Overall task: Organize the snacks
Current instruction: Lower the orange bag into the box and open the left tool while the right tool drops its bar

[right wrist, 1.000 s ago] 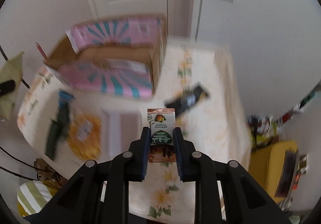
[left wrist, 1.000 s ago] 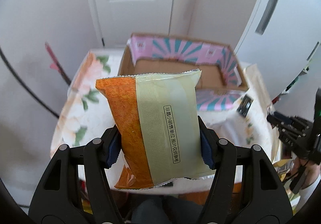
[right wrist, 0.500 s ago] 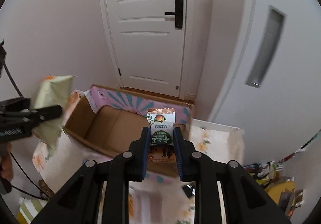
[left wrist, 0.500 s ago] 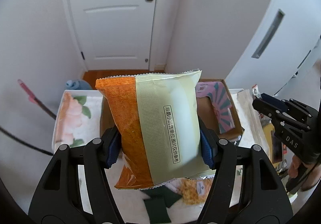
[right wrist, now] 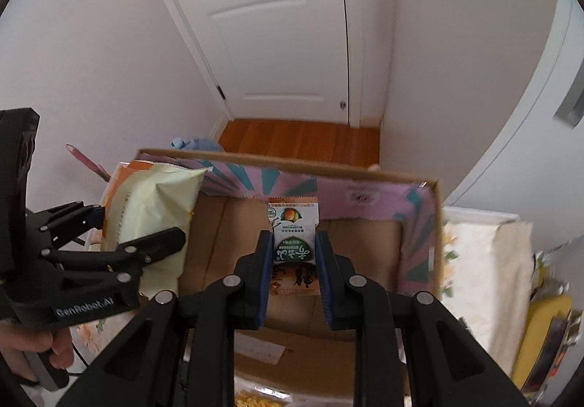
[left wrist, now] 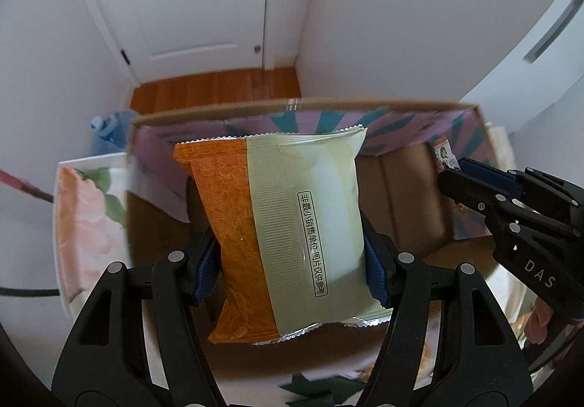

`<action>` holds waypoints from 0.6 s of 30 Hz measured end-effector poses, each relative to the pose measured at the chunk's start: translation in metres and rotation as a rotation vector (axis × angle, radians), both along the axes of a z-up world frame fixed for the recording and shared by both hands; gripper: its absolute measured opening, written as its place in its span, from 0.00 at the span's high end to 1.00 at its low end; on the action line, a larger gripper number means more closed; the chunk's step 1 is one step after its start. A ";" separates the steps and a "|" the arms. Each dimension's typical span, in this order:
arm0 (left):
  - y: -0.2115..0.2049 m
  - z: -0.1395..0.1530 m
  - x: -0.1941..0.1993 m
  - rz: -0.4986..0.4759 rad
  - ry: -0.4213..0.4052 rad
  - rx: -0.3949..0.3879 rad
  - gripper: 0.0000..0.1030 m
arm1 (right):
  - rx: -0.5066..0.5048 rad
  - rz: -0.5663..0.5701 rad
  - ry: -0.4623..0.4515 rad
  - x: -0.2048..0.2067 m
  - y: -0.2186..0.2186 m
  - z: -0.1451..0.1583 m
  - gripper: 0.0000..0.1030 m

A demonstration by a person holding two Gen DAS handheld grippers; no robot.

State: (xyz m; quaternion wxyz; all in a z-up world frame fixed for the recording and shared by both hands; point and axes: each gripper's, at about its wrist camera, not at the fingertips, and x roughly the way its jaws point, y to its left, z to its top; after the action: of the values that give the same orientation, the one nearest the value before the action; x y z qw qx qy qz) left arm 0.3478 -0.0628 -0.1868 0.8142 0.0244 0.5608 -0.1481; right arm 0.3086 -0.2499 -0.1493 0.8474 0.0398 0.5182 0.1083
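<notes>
My left gripper (left wrist: 292, 261) is shut on a large orange and pale green snack bag (left wrist: 284, 224) and holds it upright over the left part of an open cardboard box (left wrist: 412, 195) with pink and teal flaps. My right gripper (right wrist: 294, 254) is shut on a small white and orange snack packet (right wrist: 294, 235) over the middle of the same box (right wrist: 365, 243). The right gripper (left wrist: 449, 173) also shows at the right of the left wrist view. The left gripper (right wrist: 146, 224) with its bag (right wrist: 153, 210) shows at the left of the right wrist view.
The box stands on a table with a floral cloth (left wrist: 87, 210). A white door (right wrist: 277, 24) and wooden floor (right wrist: 303, 137) lie beyond. A blue water bottle (left wrist: 109, 130) stands behind the table. Yellow packets (right wrist: 544, 334) lie at the right.
Both grippers have moved forward and down over the open box, each still holding its snack. The box now fills the views.
</notes>
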 end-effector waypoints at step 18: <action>-0.040 0.002 -0.023 -0.142 -0.115 0.183 0.00 | 0.023 -0.060 0.073 0.006 -0.004 -0.029 0.79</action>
State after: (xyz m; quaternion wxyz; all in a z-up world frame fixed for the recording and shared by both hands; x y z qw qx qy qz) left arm 0.3245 -0.1031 -0.1850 0.8270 0.1466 0.5210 -0.1521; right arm 0.3144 -0.2535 -0.1786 0.8303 0.0689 0.5461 0.0871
